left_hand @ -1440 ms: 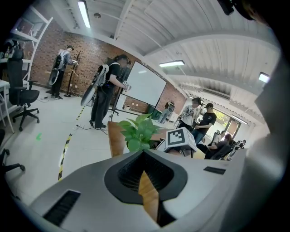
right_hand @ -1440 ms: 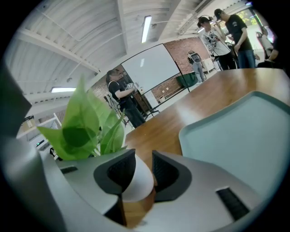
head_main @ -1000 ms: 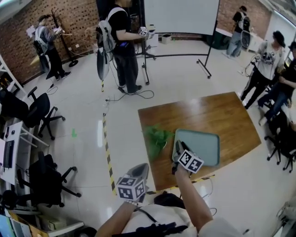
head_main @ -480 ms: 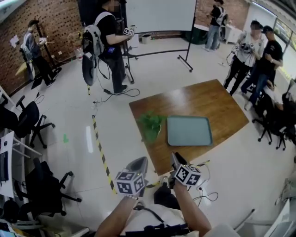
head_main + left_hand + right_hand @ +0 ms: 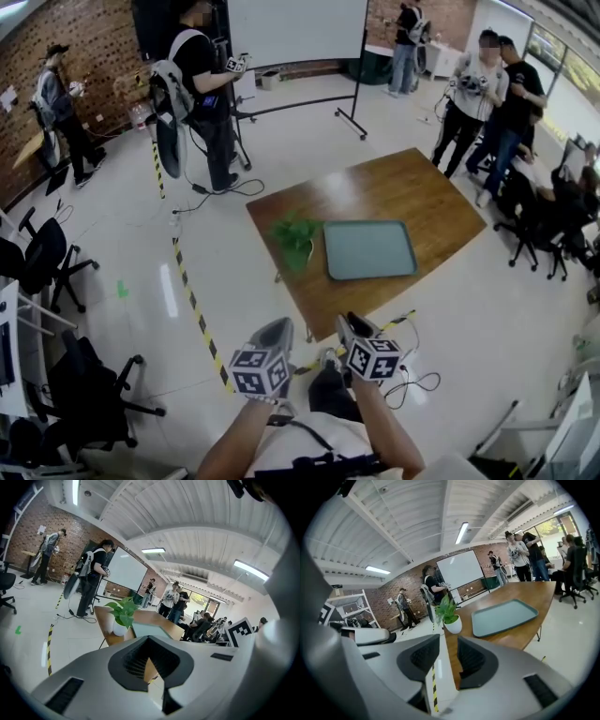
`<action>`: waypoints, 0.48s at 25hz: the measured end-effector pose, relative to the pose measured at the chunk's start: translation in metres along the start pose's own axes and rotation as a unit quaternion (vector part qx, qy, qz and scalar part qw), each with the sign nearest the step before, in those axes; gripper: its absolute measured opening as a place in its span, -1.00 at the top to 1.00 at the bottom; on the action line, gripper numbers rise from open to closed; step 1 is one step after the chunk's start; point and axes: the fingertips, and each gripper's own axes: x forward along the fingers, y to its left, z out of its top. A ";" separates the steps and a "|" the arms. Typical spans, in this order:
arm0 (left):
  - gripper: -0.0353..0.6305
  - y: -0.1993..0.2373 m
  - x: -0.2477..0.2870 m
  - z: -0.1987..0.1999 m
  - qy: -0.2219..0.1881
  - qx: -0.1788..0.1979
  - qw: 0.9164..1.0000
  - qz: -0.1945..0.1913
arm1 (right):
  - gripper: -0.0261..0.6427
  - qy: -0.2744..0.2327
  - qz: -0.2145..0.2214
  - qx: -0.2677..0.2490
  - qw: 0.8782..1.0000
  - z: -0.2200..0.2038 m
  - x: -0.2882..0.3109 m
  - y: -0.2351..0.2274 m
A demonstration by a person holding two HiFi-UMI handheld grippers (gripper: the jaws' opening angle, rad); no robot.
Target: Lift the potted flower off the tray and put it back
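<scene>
The potted flower [image 5: 293, 239], green leaves in a white pot, stands on the brown table [image 5: 403, 192], just left of the empty teal tray [image 5: 368, 249] and off it. Both grippers hang in the air short of the table's near edge, close to my body. In the head view my left gripper [image 5: 273, 336] is on the left and my right gripper [image 5: 349, 329] on the right. The left gripper view shows the flower [image 5: 121, 613] and tray [image 5: 149, 630] beyond my left gripper [image 5: 150, 641], shut on nothing. In the right gripper view my right gripper [image 5: 448, 644] is open and empty, with the flower [image 5: 449, 613] and tray [image 5: 504, 616] ahead.
Yellow-black tape [image 5: 187, 291] runs across the floor left of the table. A cable [image 5: 412, 382] lies by the table's near corner. Office chairs [image 5: 94, 384] stand at the left. A person with a backpack [image 5: 199, 89] and a whiteboard [image 5: 295, 28] are behind; more people [image 5: 487, 103] stand at the right.
The view has backed away from the table. My right gripper, which was over the tray's near left edge, has come off the table; both grippers now hang near my body.
</scene>
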 end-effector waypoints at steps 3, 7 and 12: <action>0.90 -0.002 -0.002 0.002 -0.003 0.002 1.000 0.000 | 0.47 0.000 0.008 -0.002 1.000 0.000 0.002 0.006; 0.90 0.000 -0.001 0.005 -0.005 -0.011 1.000 0.006 | 0.47 0.000 0.012 -0.003 1.000 0.005 0.007 0.008; 0.90 -0.002 0.016 0.008 0.005 -0.018 1.000 -0.001 | 0.47 0.001 0.012 -0.009 1.000 0.019 0.027 -0.003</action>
